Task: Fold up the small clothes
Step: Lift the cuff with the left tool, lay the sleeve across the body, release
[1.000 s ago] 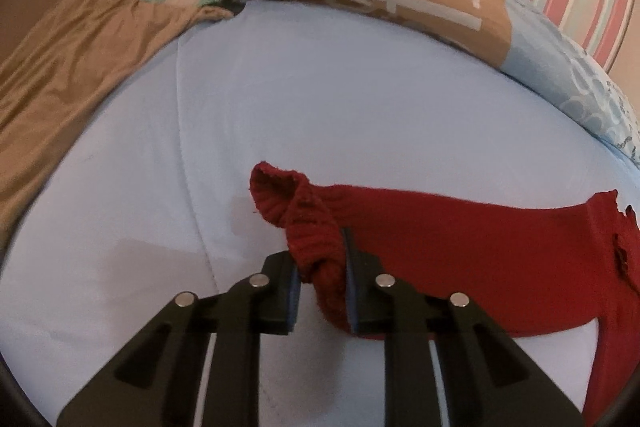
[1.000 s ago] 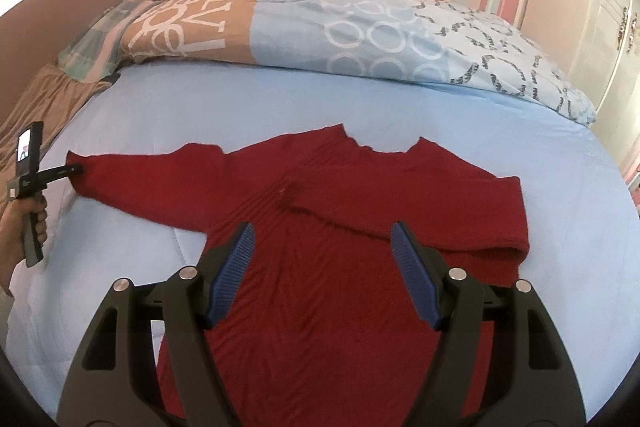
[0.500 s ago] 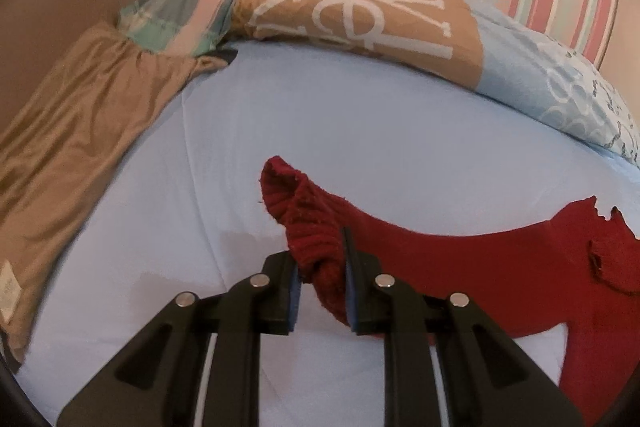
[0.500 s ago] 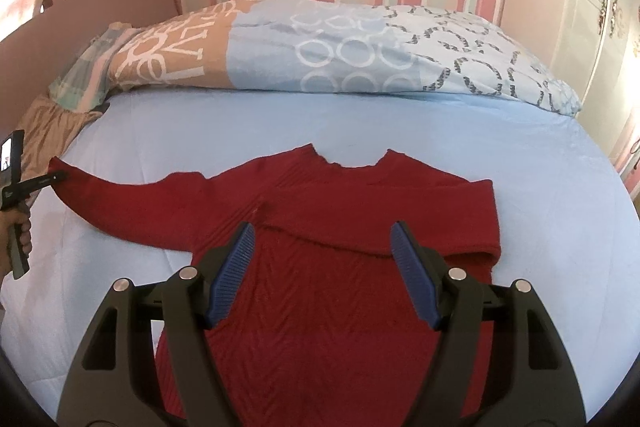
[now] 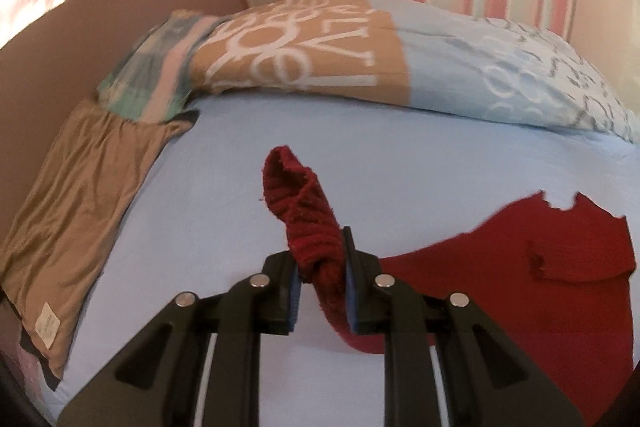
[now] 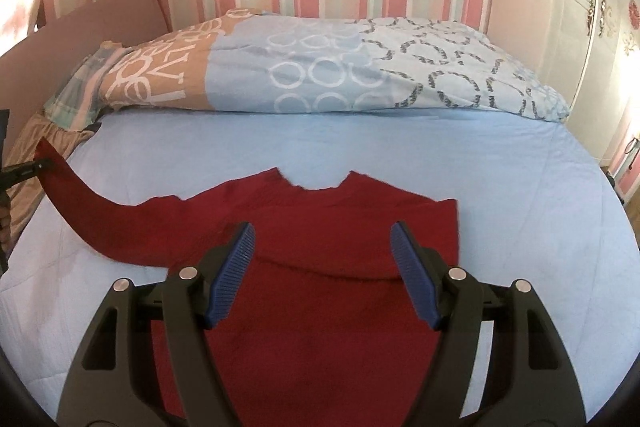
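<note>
Red knitted sweater (image 6: 320, 307) is lying flat on the pale blue bed sheet (image 6: 400, 147); I'm pinching its ribbed sleeve cuff (image 5: 308, 227) in my left hand-held gripper (image 5: 320, 291), raised off the sheet. My right hand-held gripper (image 6: 322, 275) is hovering wide, empty, above the sweater's body.

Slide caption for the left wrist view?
Left claw pinches the red sweater's cuff above the blue bedsheet.

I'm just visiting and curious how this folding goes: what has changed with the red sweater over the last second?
The left hand-held gripper, clamped on the cuff of the red sweater's sleeve, has lifted it off the blue bedsheet and swung it up; in the right wrist view the sleeve now curves upward at the left. Unchanged: the sweater's body flat with its other sleeve folded across, the right hand-held gripper open above it, and the pillow.
</note>
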The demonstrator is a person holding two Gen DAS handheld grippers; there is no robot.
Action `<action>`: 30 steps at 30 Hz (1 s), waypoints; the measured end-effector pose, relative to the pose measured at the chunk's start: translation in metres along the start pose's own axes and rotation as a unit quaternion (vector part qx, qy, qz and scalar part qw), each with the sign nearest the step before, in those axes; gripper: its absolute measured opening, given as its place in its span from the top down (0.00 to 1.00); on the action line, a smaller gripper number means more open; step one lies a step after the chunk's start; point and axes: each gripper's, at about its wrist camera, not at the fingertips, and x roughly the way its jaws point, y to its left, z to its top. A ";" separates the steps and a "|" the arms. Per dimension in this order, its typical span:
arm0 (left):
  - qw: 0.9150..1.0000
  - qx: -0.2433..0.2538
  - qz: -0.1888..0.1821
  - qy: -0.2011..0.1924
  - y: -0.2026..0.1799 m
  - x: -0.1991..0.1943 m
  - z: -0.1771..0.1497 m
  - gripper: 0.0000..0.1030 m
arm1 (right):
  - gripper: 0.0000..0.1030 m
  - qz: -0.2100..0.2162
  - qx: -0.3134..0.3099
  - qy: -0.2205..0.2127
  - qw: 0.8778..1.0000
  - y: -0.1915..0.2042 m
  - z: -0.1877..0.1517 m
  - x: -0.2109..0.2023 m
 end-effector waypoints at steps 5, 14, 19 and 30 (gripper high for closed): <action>1.000 0.011 -0.012 0.003 -0.063 -0.016 0.016 0.83 | 0.31 -0.002 0.007 -0.003 1.000 -0.035 0.003 -0.004; 0.997 0.060 -0.039 0.004 -0.211 -0.030 0.046 0.83 | 0.31 0.000 0.028 0.010 1.000 -0.099 -0.004 0.006; 0.995 0.083 -0.060 0.010 -0.292 -0.022 0.042 0.83 | 0.31 -0.007 0.041 0.020 0.999 -0.142 -0.007 0.016; 0.988 0.119 -0.084 0.050 -0.447 0.020 0.010 0.83 | 0.31 -0.037 0.045 0.039 0.998 -0.234 -0.003 0.068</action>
